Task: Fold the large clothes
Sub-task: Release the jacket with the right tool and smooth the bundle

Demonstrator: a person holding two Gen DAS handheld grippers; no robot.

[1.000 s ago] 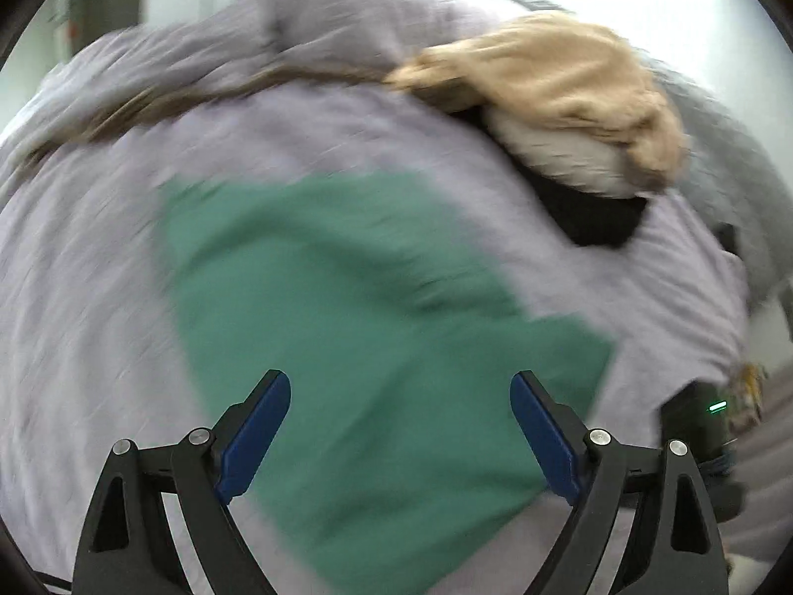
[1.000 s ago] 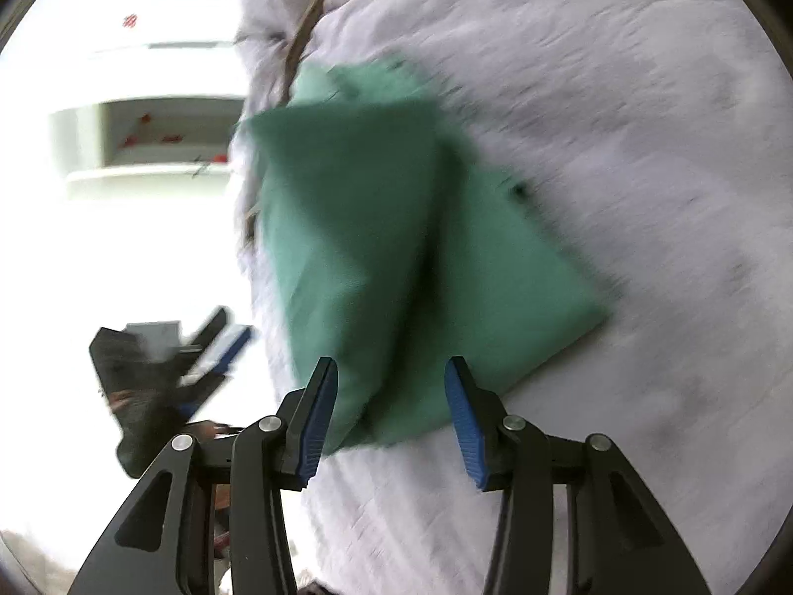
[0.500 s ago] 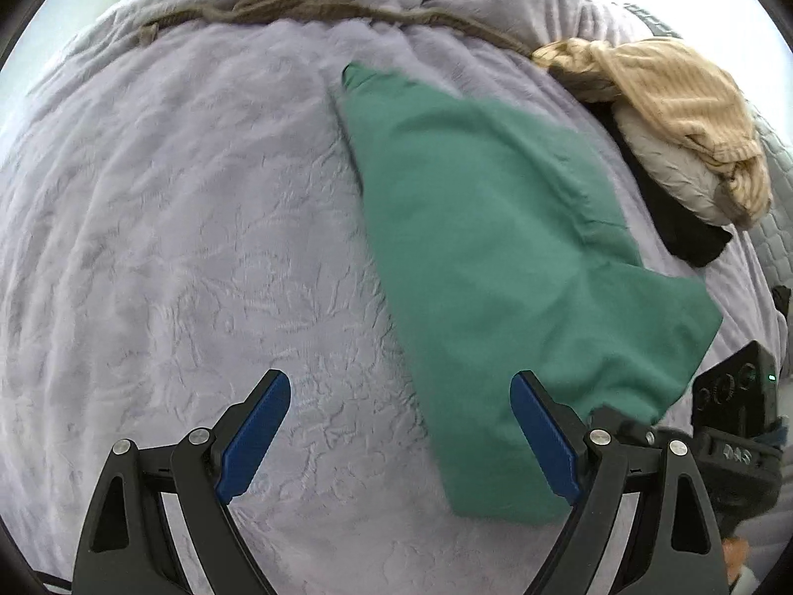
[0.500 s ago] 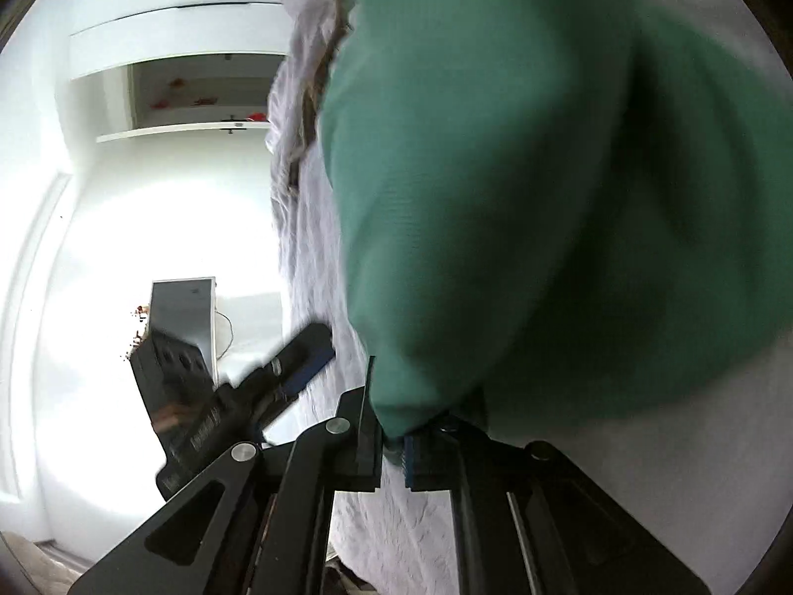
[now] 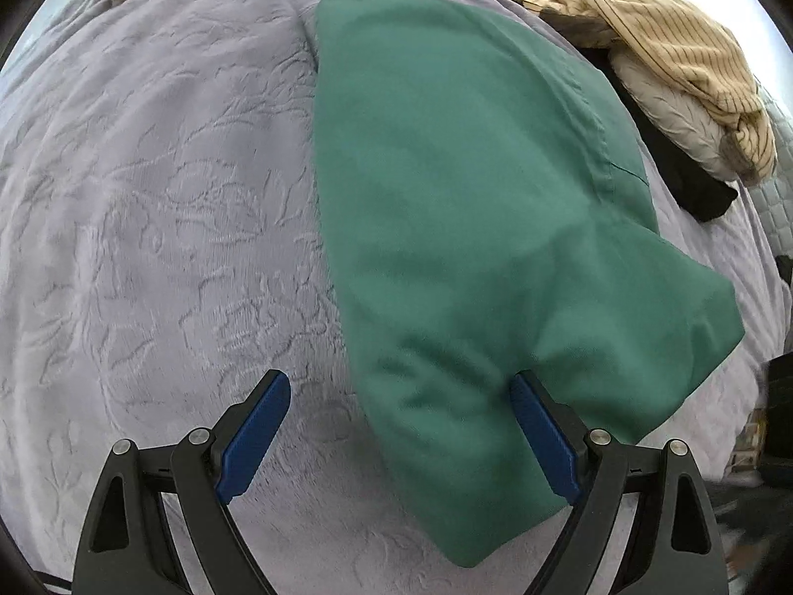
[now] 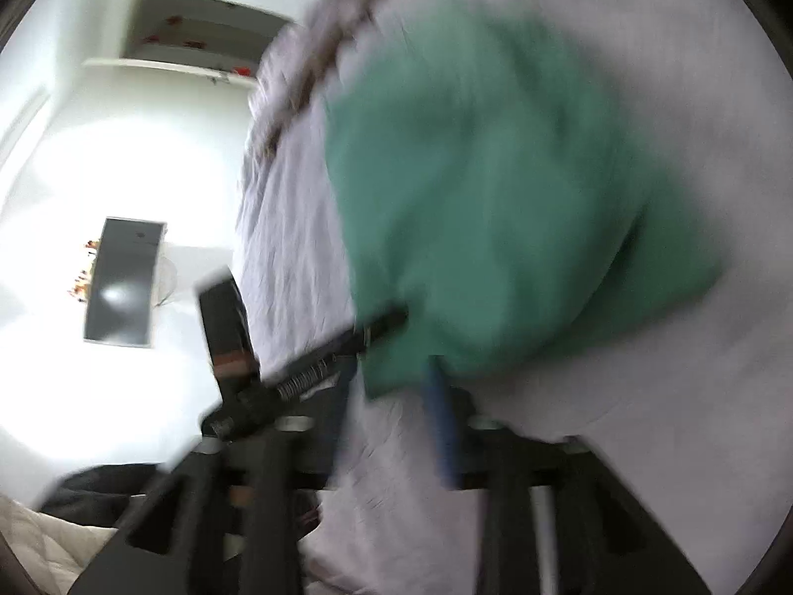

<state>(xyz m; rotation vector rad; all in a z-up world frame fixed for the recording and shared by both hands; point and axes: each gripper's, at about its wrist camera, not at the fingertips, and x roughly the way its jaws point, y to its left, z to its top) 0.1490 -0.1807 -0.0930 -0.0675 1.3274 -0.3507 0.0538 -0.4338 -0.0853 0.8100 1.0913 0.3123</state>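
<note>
- Left gripper (image 5: 399,426) pointing steeply down, jaws spread wide, straddling near edge of green garment (image 5: 476,208) without pinching.
- Right gripper (image 6: 391,416) blurred, jaws opening, empty.
- Garment folded, lying flat mid-bedspread (image 5: 148,198).

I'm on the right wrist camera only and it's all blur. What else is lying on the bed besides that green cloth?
Observer: A small heap of clothes sits past the far right side of the green garment: a tan striped piece on top of a white piece and a black piece.
Operator: Is the left gripper gripping the green one?
Observer: No. The left gripper is wide open above the garment's near end, with neither pad pressing on the fabric.
</note>
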